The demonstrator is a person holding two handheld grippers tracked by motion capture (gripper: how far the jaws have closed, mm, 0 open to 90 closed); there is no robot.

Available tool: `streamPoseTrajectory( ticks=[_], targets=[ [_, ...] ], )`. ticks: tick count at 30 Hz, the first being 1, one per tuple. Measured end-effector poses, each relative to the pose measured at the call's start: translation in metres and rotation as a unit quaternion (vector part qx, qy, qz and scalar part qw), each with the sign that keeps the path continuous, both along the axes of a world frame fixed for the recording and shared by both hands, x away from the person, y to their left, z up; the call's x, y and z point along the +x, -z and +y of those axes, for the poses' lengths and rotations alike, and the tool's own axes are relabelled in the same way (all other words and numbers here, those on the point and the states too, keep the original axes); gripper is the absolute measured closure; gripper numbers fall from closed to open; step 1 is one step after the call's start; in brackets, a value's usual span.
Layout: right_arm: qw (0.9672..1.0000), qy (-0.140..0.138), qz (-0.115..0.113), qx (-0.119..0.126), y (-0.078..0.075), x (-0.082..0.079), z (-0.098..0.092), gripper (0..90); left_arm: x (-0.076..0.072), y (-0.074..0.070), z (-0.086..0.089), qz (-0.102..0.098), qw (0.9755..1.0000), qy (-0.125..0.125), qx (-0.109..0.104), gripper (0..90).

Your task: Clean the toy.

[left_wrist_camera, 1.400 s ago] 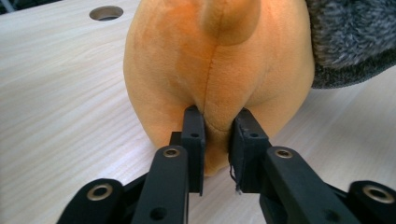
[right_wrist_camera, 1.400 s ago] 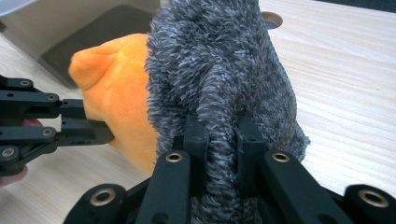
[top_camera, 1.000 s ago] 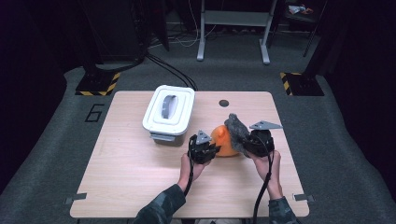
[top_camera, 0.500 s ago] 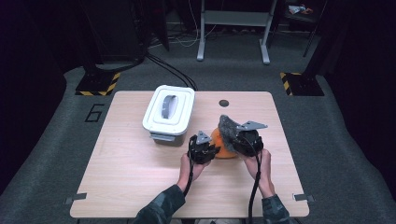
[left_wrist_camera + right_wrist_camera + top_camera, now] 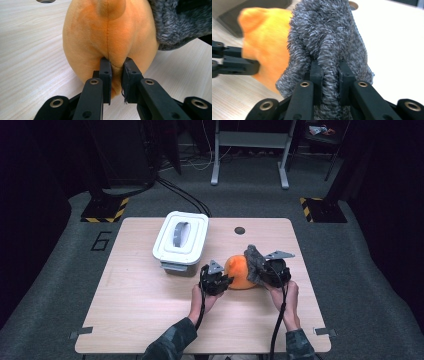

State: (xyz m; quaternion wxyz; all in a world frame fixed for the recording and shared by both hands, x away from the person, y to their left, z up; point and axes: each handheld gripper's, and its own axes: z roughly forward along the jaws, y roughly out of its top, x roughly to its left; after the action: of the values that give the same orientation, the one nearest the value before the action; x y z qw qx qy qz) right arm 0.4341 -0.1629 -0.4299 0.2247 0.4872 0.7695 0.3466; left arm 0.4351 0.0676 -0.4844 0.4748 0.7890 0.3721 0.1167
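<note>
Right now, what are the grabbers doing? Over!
Left gripper shut on orange plush. Right gripper shut on grey fuzzy cloth, against the plush. Nothing between them.

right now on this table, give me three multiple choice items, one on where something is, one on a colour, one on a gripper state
1. Where does the white lidded box stand relative to the orange plush?
A. behind and to its left in the high view
B. on top of it
C. at the table's near right corner

2. What colour is the fuzzy cloth in the right gripper?
A. red
B. grey
C. white

3. How is the left gripper?
A. wide open above the table
B. shut on the box handle
C. shut on a fold of the orange plush

Key: 1 A, the box sits farther back and left; 2 B, its pile is grey; 3 C, the jaws pinch orange fabric.
</note>
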Motion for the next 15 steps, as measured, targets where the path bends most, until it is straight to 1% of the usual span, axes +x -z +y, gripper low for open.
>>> streamPoseTrajectory(
  ticks=[4,7,9,10,12,13,14,15],
  targets=[
    [0.9999,0.006,0.011,0.010,0.008,0.004,-0.009,78.0,-0.001,-0.001,-0.002,-0.006,1.0000,0.003,0.007,79.7],
    [0.9997,0.012,0.018,0.008,0.011,0.005,-0.013,78.0,0.000,-0.001,-0.002,-0.004,1.0000,0.004,0.008,79.7],
    [0.9995,0.020,0.023,0.012,0.014,0.007,-0.016,78.0,0.000,-0.001,-0.002,-0.005,1.0000,0.003,0.005,79.8],
    [0.9992,0.025,0.029,0.015,0.016,0.008,-0.018,78.0,0.000,-0.001,-0.002,-0.005,1.0000,0.003,0.005,79.8],
    [0.9990,0.028,0.031,0.014,0.020,0.010,-0.021,78.1,0.000,-0.001,-0.002,-0.005,1.0000,0.004,0.007,79.8],
    [0.9986,0.032,0.039,0.018,0.021,0.011,-0.022,78.0,0.000,-0.001,-0.002,-0.005,1.0000,0.004,0.007,79.8],
    [0.9986,0.033,0.037,0.018,0.023,0.012,-0.023,78.0,0.000,-0.001,-0.002,-0.005,1.0000,0.004,0.006,79.8],
    [0.9985,0.032,0.040,0.018,0.024,0.013,-0.025,78.0,0.000,0.000,-0.002,-0.005,1.0000,0.003,0.004,79.7]
  ],
)
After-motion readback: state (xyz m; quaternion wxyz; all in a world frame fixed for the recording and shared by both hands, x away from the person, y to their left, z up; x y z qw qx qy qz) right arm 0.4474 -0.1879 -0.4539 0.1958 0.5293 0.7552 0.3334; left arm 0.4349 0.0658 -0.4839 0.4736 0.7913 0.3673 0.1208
